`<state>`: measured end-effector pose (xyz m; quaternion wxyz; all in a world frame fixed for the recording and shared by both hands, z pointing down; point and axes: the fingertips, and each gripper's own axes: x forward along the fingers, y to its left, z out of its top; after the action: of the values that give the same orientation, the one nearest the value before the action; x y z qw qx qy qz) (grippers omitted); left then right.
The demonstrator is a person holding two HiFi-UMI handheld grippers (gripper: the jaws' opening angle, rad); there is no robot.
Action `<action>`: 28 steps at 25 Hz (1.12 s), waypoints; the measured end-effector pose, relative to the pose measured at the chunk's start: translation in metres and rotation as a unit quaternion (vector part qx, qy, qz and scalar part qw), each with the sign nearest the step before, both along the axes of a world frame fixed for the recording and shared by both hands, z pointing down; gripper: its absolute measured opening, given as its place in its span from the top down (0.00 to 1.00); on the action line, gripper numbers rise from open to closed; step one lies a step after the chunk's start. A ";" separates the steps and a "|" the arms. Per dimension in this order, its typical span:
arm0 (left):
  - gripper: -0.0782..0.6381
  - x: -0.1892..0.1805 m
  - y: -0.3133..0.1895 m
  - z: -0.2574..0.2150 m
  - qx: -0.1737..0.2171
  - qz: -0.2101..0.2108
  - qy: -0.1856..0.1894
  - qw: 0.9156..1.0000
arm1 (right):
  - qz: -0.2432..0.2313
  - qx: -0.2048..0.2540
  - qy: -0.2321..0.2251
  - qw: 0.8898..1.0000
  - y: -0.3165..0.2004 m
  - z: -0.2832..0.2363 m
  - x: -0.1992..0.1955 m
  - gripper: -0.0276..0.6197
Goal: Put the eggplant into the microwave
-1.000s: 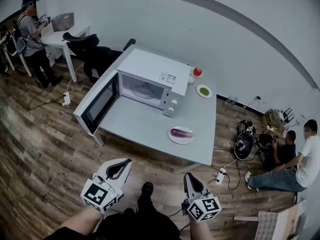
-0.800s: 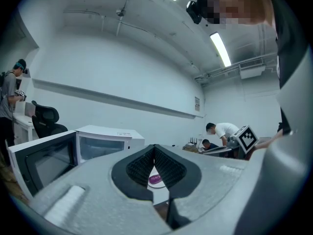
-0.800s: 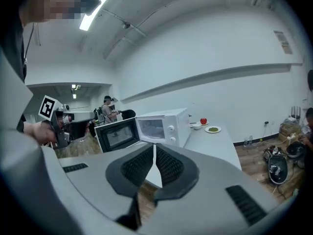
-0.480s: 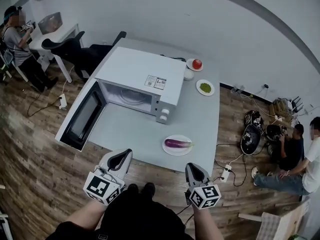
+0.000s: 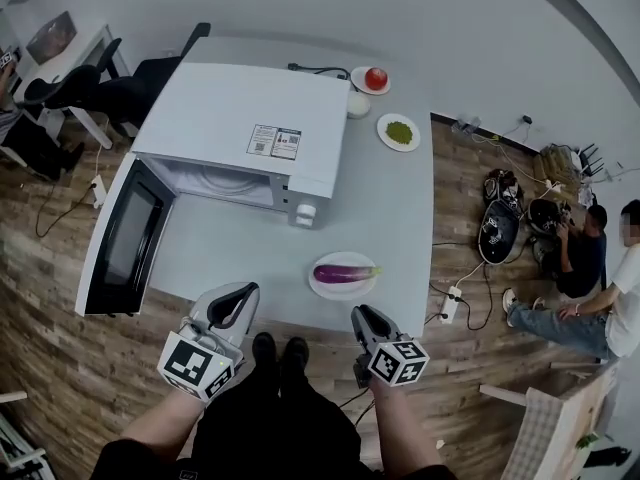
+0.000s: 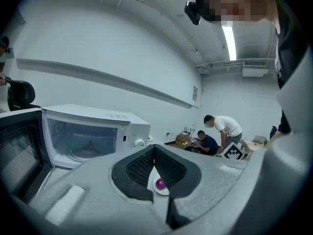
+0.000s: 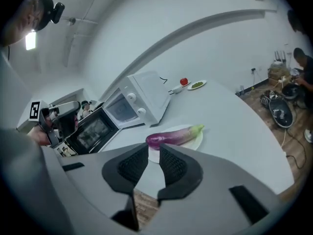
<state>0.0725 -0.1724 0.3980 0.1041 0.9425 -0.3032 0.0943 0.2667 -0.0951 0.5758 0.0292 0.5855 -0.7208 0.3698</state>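
In the left gripper view the left tongs (image 6: 154, 150) cover all but a purple end of the eggplant (image 6: 160, 183) and a sliver of its plate (image 6: 163, 191). In the head view, the label (image 5: 274, 141) on the microwave (image 5: 230, 98) is too small to read.

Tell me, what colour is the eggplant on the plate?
Purple, with a green stem end. The eggplant shows best in the right gripper view.
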 end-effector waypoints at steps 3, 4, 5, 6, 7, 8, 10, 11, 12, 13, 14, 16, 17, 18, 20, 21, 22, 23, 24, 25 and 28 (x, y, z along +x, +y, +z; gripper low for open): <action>0.88 0.008 -0.009 0.013 -0.008 0.011 -0.002 1.000 | -0.034 -0.014 0.127 0.991 -0.007 0.016 0.000 0.84; 0.88 0.010 -0.010 0.016 -0.010 0.015 -0.003 1.000 | -0.058 -0.015 0.198 0.978 -0.008 0.018 0.000 0.84; 0.88 0.012 -0.011 0.019 -0.012 0.019 -0.003 1.000 | -0.082 -0.015 0.266 0.960 -0.009 0.018 0.000 0.84; 0.88 0.013 -0.011 0.021 -0.014 0.022 -0.003 1.000 | -0.104 -0.014 0.328 0.939 -0.011 0.017 0.000 0.84; 0.88 0.014 -0.011 0.023 -0.015 0.024 -0.003 1.000 | -0.125 -0.011 0.387 0.913 -0.012 0.017 0.001 0.84; 0.88 0.014 -0.012 0.025 -0.016 0.025 -0.004 1.000 | -0.145 -0.006 0.444 0.884 -0.014 0.017 0.002 0.84; 0.88 0.012 -0.013 0.030 -0.018 0.026 -0.005 0.999 | -0.186 0.004 0.535 0.824 -0.016 0.022 0.002 0.84; 0.88 0.011 -0.014 0.033 -0.019 0.026 -0.005 0.999 | -0.206 0.007 0.567 0.798 -0.017 0.026 0.001 0.84; 0.88 0.010 -0.015 0.035 -0.020 0.026 -0.004 0.999 | -0.225 0.009 0.591 0.775 -0.017 0.032 0.000 0.84; 0.88 0.009 -0.017 0.038 -0.021 0.025 -0.003 0.999 | -0.243 0.011 0.611 0.753 -0.017 0.037 -0.001 0.84; 0.88 0.008 -0.017 0.041 -0.022 0.025 -0.002 0.999 | -0.261 0.013 0.628 0.733 -0.017 0.043 -0.003 0.83; 0.88 0.007 -0.019 0.045 -0.023 0.023 -0.001 0.999 | -0.288 0.016 0.654 0.699 -0.016 0.053 -0.006 0.82; 0.88 0.006 -0.020 0.047 -0.024 0.022 0.000 0.999 | -0.298 0.019 0.663 0.687 -0.016 0.056 -0.008 0.82; 0.88 0.005 -0.020 0.049 -0.024 0.021 0.001 0.999 | -0.304 0.023 0.670 0.677 -0.017 0.059 -0.010 0.81; 0.88 0.002 -0.019 0.052 -0.025 0.020 0.004 0.999 | -0.308 0.029 0.679 0.666 -0.018 0.062 -0.012 0.79; 0.88 0.001 -0.018 0.054 -0.026 0.019 0.004 0.999 | -0.307 0.032 0.682 0.663 -0.019 0.064 -0.013 0.79; 0.88 -0.001 -0.018 0.056 -0.027 0.018 0.005 0.999 | -0.306 0.034 0.684 0.661 -0.021 0.066 -0.014 0.78; 0.88 -0.001 -0.017 0.058 -0.027 0.018 0.005 0.999 | -0.306 0.036 0.686 0.660 -0.022 0.068 -0.014 0.78; 0.88 -0.002 -0.017 0.060 -0.027 0.017 0.006 0.999 | -0.306 0.038 0.687 0.658 -0.023 0.070 -0.014 0.77; 0.88 -0.003 -0.016 0.062 -0.028 0.015 0.007 0.999 | -0.308 0.039 0.688 0.656 -0.024 0.072 -0.015 0.77; 0.88 -0.007 -0.013 0.067 -0.032 0.008 0.010 0.999 | -0.315 0.038 0.689 0.651 -0.023 0.078 -0.015 0.76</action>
<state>0.0660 -0.1854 0.4650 0.1359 0.9421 -0.2911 0.0956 0.2517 -0.1183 0.6535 0.6102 0.4099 -0.6481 -0.1989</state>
